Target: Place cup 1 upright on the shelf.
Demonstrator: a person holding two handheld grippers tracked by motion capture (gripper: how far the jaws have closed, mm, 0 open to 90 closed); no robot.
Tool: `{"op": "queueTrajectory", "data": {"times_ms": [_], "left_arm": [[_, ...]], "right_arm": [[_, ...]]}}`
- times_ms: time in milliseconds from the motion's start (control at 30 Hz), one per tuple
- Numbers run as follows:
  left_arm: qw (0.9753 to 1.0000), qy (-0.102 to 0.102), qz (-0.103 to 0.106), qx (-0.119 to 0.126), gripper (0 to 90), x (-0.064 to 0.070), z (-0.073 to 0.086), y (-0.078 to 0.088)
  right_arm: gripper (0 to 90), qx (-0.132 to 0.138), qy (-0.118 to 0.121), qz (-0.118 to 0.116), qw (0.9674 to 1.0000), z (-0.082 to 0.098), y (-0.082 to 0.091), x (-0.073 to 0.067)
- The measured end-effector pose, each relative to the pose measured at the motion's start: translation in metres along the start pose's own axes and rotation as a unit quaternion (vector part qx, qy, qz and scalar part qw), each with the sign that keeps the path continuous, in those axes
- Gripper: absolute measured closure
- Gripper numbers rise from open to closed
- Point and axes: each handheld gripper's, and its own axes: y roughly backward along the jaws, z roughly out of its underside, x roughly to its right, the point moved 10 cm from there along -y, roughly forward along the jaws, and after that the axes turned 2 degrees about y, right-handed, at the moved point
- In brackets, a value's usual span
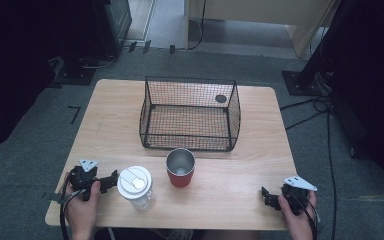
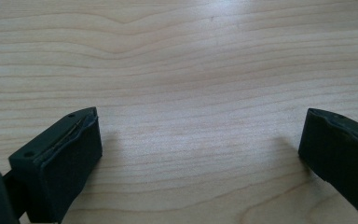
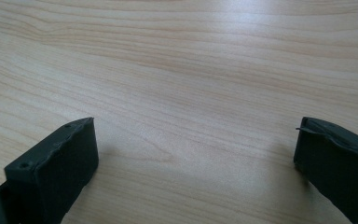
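Note:
A clear plastic cup with a white lid (image 1: 136, 186) stands near the table's front left. Just right of it is a red cup with a steel inside (image 1: 180, 168), upright and with nothing visible inside. A black wire basket (image 1: 190, 142) stands behind both, with nothing in it. At the front left a hand holds my left gripper (image 1: 111, 180), whose jaws point toward the lidded cup, close beside it. In the left gripper view that gripper (image 2: 200, 126) is open over bare wood. My right gripper (image 1: 266, 196) rests at the front right, and the right gripper view shows it (image 3: 196, 128) open with nothing between its pads.
The wooden table (image 1: 110, 115) has bare wood on both sides of the basket and between the red cup and my right gripper. A dark round mark (image 1: 221, 98) shows through the basket's far right mesh. Cables (image 1: 325, 130) and black stands lie on the grey floor around the table.

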Motion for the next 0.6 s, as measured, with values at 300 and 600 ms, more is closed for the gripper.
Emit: {"op": "queueTrajectory", "data": {"times_ms": [300, 600], "left_arm": [[1.0, 0.0, 0.0, 0.0, 0.0, 0.0, 0.0, 0.0], [1.0, 0.0, 0.0, 0.0, 0.0, 0.0, 0.0, 0.0]], "right_arm": [[0.0, 0.0, -0.016, 0.013, 0.9998, 0.001, 0.001, 0.002], [0.0, -0.001, -0.022, -0.001, 0.9998, -0.008, 0.013, -0.01]]}}
